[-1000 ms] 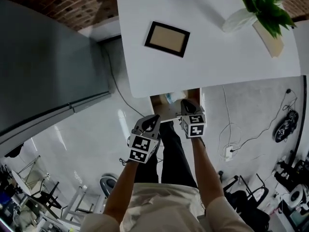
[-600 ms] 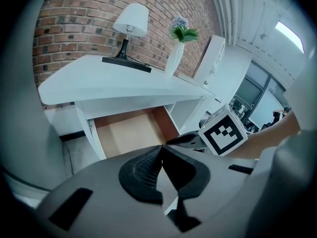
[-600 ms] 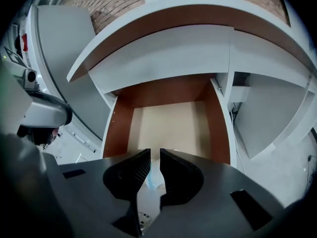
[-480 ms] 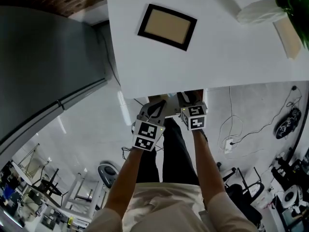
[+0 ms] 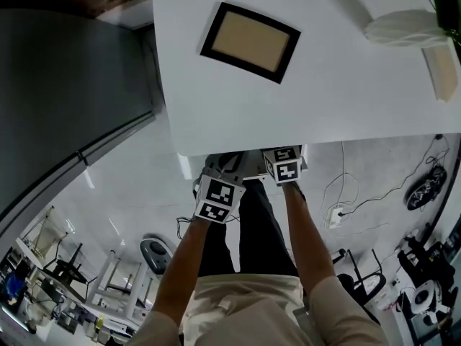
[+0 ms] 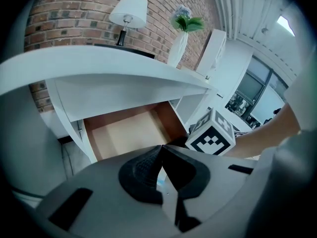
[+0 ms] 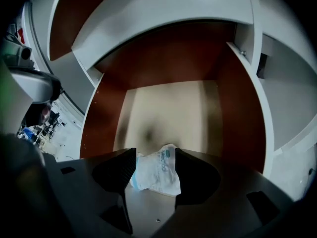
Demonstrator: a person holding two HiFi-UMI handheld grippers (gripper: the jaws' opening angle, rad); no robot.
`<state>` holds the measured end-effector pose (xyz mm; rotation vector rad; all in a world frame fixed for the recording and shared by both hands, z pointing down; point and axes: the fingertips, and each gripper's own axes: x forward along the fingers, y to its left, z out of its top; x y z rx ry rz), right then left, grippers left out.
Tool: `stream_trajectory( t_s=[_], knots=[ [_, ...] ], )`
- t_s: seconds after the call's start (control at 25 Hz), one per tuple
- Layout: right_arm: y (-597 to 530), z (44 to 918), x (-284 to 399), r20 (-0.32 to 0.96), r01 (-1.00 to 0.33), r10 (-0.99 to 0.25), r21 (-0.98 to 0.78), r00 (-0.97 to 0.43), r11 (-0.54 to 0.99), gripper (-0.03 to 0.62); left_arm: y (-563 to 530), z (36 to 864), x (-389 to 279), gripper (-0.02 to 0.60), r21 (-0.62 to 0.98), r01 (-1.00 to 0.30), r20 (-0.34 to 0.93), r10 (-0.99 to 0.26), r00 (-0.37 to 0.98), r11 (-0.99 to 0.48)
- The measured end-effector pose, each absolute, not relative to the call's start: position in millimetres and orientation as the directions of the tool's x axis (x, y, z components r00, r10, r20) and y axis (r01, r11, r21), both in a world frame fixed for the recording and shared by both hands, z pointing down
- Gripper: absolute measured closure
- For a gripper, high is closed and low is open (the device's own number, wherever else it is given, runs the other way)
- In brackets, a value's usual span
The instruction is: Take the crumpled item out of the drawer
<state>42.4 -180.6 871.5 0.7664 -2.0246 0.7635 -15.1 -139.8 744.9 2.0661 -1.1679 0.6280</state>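
Note:
In the right gripper view a crumpled white packet [image 7: 157, 171] with blue print lies on the pale floor of the open drawer [image 7: 168, 113]. My right gripper [image 7: 155, 165] reaches into the drawer; its jaws are opening and the packet sits between them. In the left gripper view my left gripper [image 6: 161, 150] is shut and empty, in front of the drawer [image 6: 126, 133], left of the right gripper's marker cube [image 6: 212, 137]. In the head view both grippers' cubes [image 5: 218, 200] [image 5: 283, 166] sit at the white table's near edge [image 5: 238, 143], which hides the drawer.
On the tabletop lie a black-framed picture [image 5: 250, 40] and, at the far right, a white vase [image 5: 403, 29]. A lamp [image 6: 129, 11] stands on the table. Brown drawer walls [image 7: 237, 113] close in on both sides. Cables and a power strip [image 5: 336, 213] lie on the floor at the right.
Both grippers have moved forward to the table edge. The head view has shifted, so the tabletop now covers the drawer that showed a second ago.

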Motion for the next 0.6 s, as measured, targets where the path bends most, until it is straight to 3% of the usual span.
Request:
stream_trajectory(
  t_s=[0.24,0.44,0.52,0.6],
  knots=[
    [-179.3,896.3,43.1,0.880,-0.736,-0.197,-0.217,-0.432,0.641,0.293,-121.8,751.3,-12.8,0.565,0.324,-0.875,0.694,-0.538,0.479,-0.361],
    [-181.8,908.0,38.5,0.906,-0.706,-0.177,-0.166,-0.385,0.689,0.294,-109.5,748.7,-9.2,0.565,0.316,-0.872,0.689,-0.541,0.483,-0.375],
    [-182.6,909.1,35.9,0.913,-0.699,-0.174,-0.149,-0.369,0.699,0.303,-106.0,746.8,-9.7,0.565,0.313,-0.872,0.684,-0.547,0.482,-0.377],
    [-181.0,912.2,35.9,0.920,-0.696,-0.165,-0.144,-0.356,0.703,0.354,-103.9,745.3,-9.7,0.565,0.311,-0.873,0.680,-0.554,0.481,-0.377]
  ],
)
